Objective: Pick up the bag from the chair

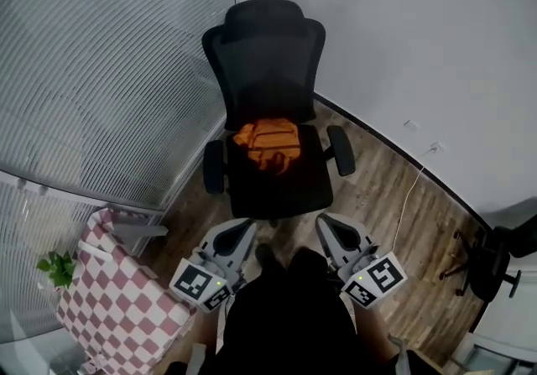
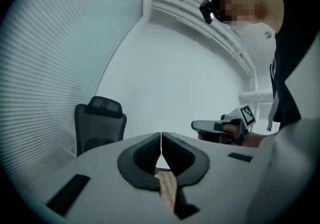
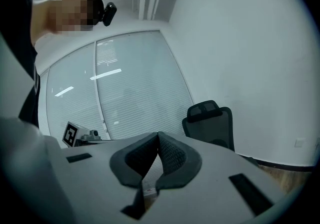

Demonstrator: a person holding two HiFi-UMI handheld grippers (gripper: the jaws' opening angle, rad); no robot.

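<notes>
An orange bag (image 1: pixel 268 145) lies on the seat of a black office chair (image 1: pixel 277 184) in the middle of the head view. Both grippers are held low in front of the chair, short of the seat's front edge and apart from the bag. The left gripper (image 1: pixel 246 226) points at the seat's left front corner, the right gripper (image 1: pixel 324 223) at its right front corner. In the left gripper view the jaws (image 2: pixel 161 137) meet with nothing between them, and the chair's back (image 2: pixel 99 124) shows to the left. The right gripper's jaws (image 3: pixel 158 137) are likewise pressed together and empty. The bag is hidden in both gripper views.
A slatted glass wall (image 1: pixel 101 71) runs along the left and a white wall (image 1: pixel 403 38) along the right. A pink-and-white checkered piece of furniture (image 1: pixel 117 298) and a small plant (image 1: pixel 57 268) stand at lower left. A white cable (image 1: pixel 409 193) and another chair's base (image 1: pixel 487 264) are on the wooden floor at right.
</notes>
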